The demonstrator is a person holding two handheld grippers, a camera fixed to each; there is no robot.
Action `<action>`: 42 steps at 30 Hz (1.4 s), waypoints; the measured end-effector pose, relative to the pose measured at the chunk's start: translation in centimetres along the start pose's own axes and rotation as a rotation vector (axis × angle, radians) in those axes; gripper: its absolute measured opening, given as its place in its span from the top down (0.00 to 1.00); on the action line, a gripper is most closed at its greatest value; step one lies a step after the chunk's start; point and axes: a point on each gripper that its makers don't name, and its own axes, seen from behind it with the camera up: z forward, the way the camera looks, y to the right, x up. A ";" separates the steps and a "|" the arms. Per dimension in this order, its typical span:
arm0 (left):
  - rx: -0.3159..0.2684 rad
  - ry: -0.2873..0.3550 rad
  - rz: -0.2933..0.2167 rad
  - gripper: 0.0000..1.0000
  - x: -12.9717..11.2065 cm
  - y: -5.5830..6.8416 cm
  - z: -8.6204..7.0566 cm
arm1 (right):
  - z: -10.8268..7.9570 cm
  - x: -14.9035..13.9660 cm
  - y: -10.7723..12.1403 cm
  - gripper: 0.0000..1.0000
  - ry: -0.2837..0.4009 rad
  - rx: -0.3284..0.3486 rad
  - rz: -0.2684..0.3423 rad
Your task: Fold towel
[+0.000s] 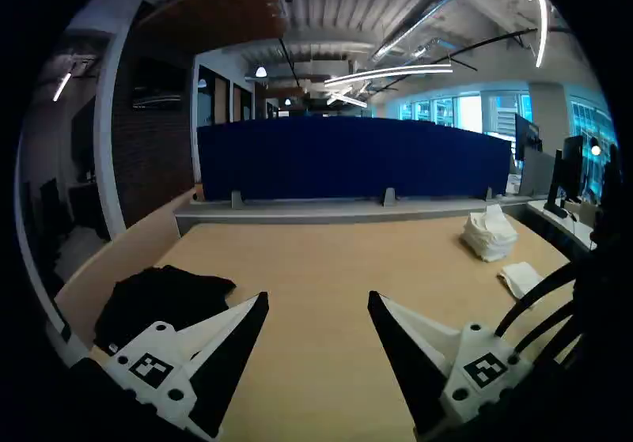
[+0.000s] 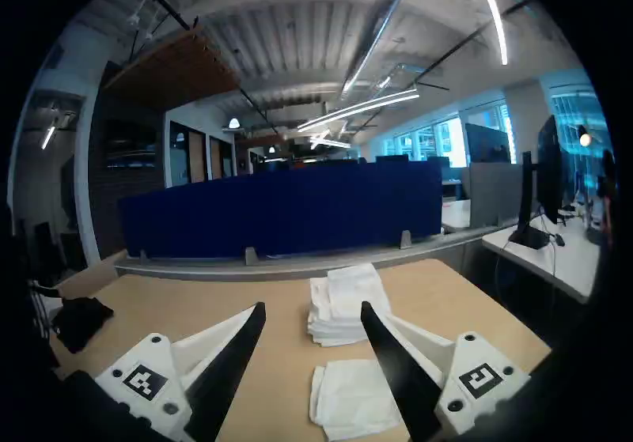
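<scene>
Left gripper (image 1: 317, 295): fingers spread wide with nothing between them, at the lower centre of the left gripper view, above bare wood.
Right gripper (image 2: 312, 305): also wide apart and holding nothing, at the lower centre of the right gripper view.
Towel stack (image 2: 348, 304): white folded towels piled on the counter (image 2: 443, 300), seen through the gap between the right gripper's fingers; right of centre in the left gripper view (image 1: 490, 236).
Single towel (image 2: 352, 398): white, lying flat just in front of the stack, at the bottom centre of the frame; at the right edge in the left gripper view (image 1: 521, 277).
Black cloth (image 1: 162, 300): crumpled on the counter at lower left, well apart from the towels.
Blue partition (image 1: 348, 157): stands upright along the counter's far edge.
</scene>
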 end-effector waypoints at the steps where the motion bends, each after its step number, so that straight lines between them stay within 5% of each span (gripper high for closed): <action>1: 0.000 0.034 -0.002 0.06 0.9 -0.1 0.0 | -0.1 0.1 -0.2 0.07 0.004 0.002 0.003; 8: 0.003 0.175 -0.004 0.06 4.3 -0.4 -0.3 | -0.4 0.2 -0.9 0.07 0.009 0.006 0.005; 17: 0.017 0.203 0.026 0.06 4.7 -0.8 -0.1 | -0.8 0.2 -1.6 0.07 0.009 0.013 -0.003; 42: 0.033 0.261 -0.009 0.06 4.3 -2.0 1.5 | -1.3 1.0 -2.9 0.07 0.071 0.023 -0.036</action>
